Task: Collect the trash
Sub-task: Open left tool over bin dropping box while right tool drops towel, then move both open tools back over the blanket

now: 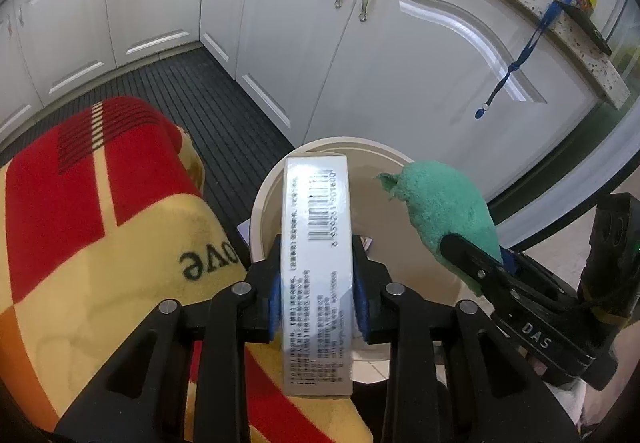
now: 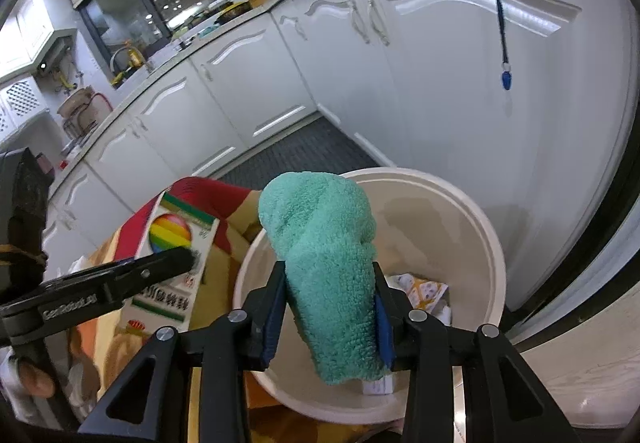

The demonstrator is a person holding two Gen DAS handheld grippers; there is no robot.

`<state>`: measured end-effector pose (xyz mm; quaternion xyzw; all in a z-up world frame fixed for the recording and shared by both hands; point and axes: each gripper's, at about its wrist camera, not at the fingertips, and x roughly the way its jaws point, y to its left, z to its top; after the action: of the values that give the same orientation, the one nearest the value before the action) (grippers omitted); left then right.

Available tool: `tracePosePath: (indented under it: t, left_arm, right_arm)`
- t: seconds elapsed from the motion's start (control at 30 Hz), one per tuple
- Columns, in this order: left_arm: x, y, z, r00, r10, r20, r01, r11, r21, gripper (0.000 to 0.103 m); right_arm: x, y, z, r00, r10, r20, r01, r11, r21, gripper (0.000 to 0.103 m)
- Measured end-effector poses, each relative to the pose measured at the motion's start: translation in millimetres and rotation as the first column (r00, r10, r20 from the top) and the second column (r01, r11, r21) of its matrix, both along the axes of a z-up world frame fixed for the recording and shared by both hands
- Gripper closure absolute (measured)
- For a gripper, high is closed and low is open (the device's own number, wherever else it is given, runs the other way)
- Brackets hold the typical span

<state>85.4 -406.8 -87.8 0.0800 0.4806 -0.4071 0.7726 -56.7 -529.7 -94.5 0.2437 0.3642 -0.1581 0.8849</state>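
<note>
Left gripper (image 1: pixel 316 279): fingers pinching a white carton (image 1: pixel 316 243) by its long sides, barcode face up, held over the near rim of the cream bin (image 1: pixel 400 155).

Right gripper (image 2: pixel 330 307): fingers pinching a rolled teal cloth (image 2: pixel 320 235), held above the bin's open mouth.

Bin contents: crumpled printed wrapper (image 2: pixel 424 293) at the bottom.

Beside the bin: red-and-yellow blanket (image 1: pixel 100 203). Behind: white cabinets (image 1: pixel 420 55), dark ribbed floor mat (image 1: pixel 208 99).

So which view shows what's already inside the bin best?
The right wrist view: it looks into the bin and shows crumpled printed wrappers at the bottom. In the left wrist view the box hides most of the inside.
</note>
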Motion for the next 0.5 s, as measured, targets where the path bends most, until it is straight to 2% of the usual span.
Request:
tracePosePath:
  t: [0.03, 0.07, 0.1, 0.5]
  left_arm:
    - [0, 0, 0, 1.0, 0.002, 0.0, -0.002, 1.0, -0.003, 0.055]
    - [0, 1, 1, 1.0, 0.004, -0.002, -0.004, 1.0, -0.013, 0.044]
    - [0, 2, 1, 1.0, 0.005, -0.003, -0.005, 1.0, -0.021, 0.043]
    - [-7, 23, 9, 0.998, 0.04, 0.039, -0.04, 0.999, -0.014, 0.043]
  right_arm:
    - [1, 0, -2, 1.0, -0.01, -0.01, 0.01, 1.0, -0.011, 0.053]
    - [3, -1, -4, 1.0, -0.015, -0.019, 0.015, 1.0, -0.017, 0.05]
    - [5, -1, -5, 0.999, -0.016, -0.028, 0.016, 1.0, -0.019, 0.045]
    - [2, 11, -13, 0.998, 0.014, -0.059, -0.014, 1.0, -0.001, 0.044]
